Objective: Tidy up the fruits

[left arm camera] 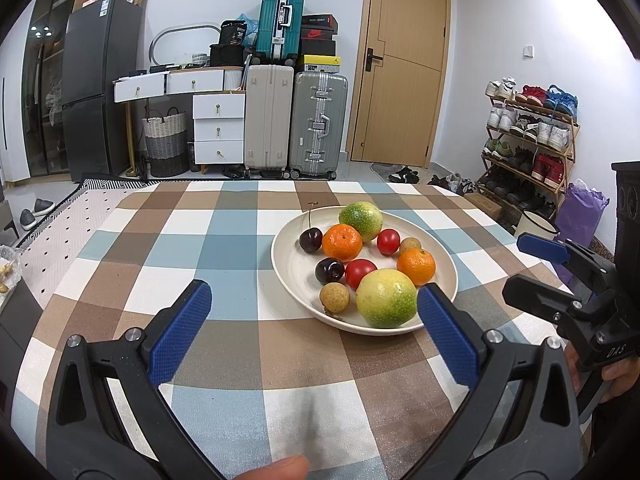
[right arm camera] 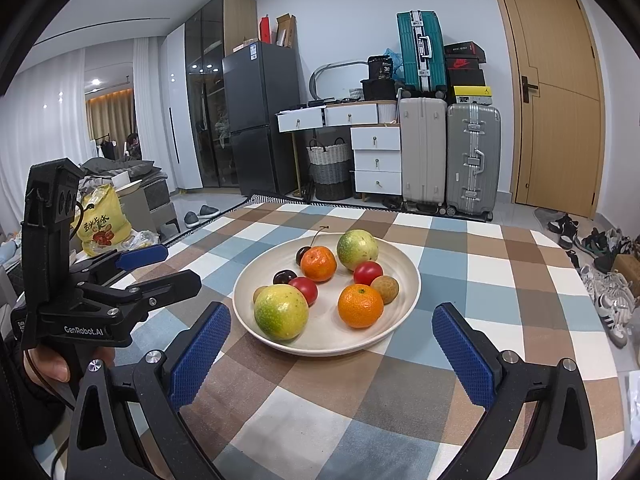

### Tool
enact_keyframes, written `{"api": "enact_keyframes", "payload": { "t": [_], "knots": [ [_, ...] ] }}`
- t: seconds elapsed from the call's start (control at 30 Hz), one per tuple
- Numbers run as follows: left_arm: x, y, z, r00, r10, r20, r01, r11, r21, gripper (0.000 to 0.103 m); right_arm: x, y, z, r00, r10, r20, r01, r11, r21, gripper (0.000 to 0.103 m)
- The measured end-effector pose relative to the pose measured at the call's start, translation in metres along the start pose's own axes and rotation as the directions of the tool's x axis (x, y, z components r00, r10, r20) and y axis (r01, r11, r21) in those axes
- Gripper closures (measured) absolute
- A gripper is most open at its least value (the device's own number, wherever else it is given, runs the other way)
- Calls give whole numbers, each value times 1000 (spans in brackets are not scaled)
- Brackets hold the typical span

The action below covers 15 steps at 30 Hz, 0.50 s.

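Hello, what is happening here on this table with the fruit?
A person holds a two-finger gripper in each hand above a checked tablecloth. Both the left gripper and the right gripper have their jaws wide open and hold nothing. In front of them is a cream plate with mixed fruit: green-yellow round fruits, mandarins, tomatoes, cherries and small brown fruits. No fruit has been picked up yet.

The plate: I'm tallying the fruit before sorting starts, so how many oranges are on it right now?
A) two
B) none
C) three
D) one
A: the plate holds two oranges, one toward the far side beside a cherry and one near the front edge; both also show in the left wrist view.
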<state>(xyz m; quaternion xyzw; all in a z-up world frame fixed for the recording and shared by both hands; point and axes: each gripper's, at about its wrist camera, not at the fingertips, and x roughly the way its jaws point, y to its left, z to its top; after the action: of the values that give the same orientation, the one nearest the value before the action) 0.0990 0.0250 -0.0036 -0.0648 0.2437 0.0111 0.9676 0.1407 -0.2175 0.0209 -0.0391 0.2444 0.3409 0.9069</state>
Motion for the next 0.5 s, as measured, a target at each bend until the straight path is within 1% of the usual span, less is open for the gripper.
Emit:
{"api": "enact_keyframes", "payload": {
  "t": [0.5],
  "knots": [
    [0, 0, 0, 1000, -1, 1, 1, 1000, 2, 0, 0, 0, 0, 1000, 0, -1, 0, 1000, 0, 0]
  ]
}}
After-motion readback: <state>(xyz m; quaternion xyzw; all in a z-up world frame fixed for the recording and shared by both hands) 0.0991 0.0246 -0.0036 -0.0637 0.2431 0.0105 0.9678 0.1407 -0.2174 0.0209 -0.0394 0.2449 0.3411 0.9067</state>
